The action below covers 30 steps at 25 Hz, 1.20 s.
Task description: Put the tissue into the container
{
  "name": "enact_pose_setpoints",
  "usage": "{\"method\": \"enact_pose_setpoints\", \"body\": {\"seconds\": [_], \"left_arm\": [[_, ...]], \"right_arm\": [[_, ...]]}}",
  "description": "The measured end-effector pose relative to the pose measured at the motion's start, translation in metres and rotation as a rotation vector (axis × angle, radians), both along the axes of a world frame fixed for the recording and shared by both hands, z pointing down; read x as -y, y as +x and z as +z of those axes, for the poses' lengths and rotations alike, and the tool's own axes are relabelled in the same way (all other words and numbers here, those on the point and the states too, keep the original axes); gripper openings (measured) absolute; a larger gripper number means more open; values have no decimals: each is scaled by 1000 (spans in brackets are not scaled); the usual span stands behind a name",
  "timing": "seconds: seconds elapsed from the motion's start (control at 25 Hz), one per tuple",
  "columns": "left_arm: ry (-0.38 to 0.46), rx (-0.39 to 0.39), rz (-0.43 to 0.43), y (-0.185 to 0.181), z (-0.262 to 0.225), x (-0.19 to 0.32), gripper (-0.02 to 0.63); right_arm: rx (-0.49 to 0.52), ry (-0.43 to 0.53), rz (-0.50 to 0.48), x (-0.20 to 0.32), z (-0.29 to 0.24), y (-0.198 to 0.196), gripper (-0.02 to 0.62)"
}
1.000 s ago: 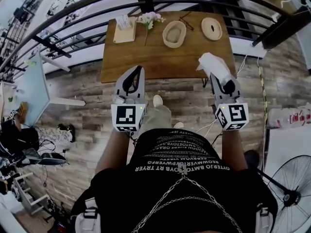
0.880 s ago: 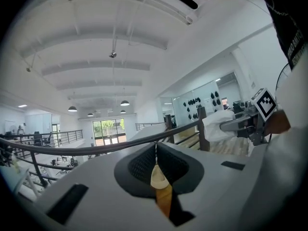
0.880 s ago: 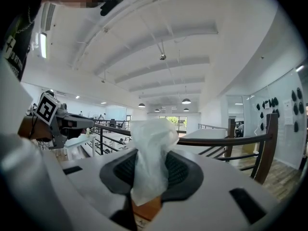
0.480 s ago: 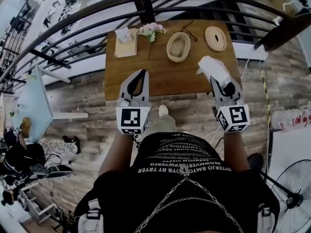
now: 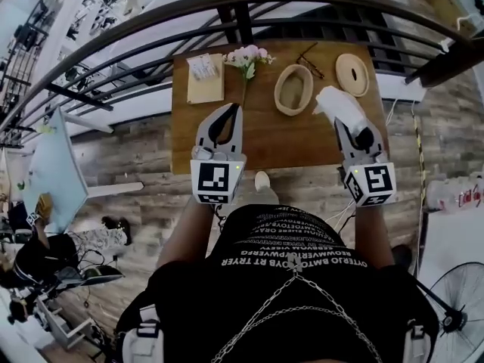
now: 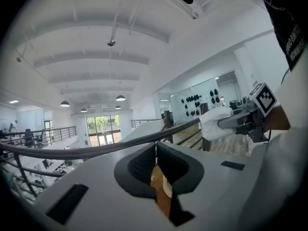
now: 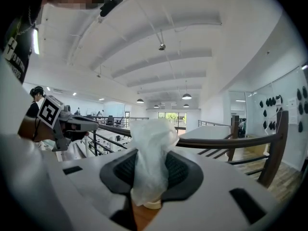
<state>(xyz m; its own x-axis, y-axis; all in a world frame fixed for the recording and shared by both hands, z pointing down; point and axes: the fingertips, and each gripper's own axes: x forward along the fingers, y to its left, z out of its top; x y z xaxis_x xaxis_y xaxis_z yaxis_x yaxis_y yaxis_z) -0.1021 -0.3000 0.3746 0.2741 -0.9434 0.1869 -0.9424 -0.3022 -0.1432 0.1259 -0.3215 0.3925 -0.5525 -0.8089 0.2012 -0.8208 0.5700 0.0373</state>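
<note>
Right gripper [image 7: 149,170] pinches the one white tissue [image 7: 151,143], jaws partly closed on it. It is held over the right side of the table [image 5: 265,138], near the one oval container [image 5: 280,91]. Left gripper [image 6: 156,162] — jaws pressed together, empty. One round lid [image 5: 352,74], one flower sprig [image 5: 248,57].

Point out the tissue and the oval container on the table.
tissue [image 5: 339,106]: head view, middle of the crumpled white wad.
container [image 5: 279,91]: head view, left rim of the oval bowl.
</note>
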Motion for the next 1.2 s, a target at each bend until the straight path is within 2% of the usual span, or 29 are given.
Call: {"method": "enact_pose_setpoints", "body": {"seconds": [0.52,0.84,1.2], "left_arm": [[-7,-2,66,-38,7,73,32],[6,-41,131,-25,9,93,32],[-16,-51,91,-30,18,107,32]], "right_arm": [[-24,-44,40,68,7,-33,119],[-96,-234,-1,81,64,-30,120],[-149,-421,-74,107,153,-41,120]]}}
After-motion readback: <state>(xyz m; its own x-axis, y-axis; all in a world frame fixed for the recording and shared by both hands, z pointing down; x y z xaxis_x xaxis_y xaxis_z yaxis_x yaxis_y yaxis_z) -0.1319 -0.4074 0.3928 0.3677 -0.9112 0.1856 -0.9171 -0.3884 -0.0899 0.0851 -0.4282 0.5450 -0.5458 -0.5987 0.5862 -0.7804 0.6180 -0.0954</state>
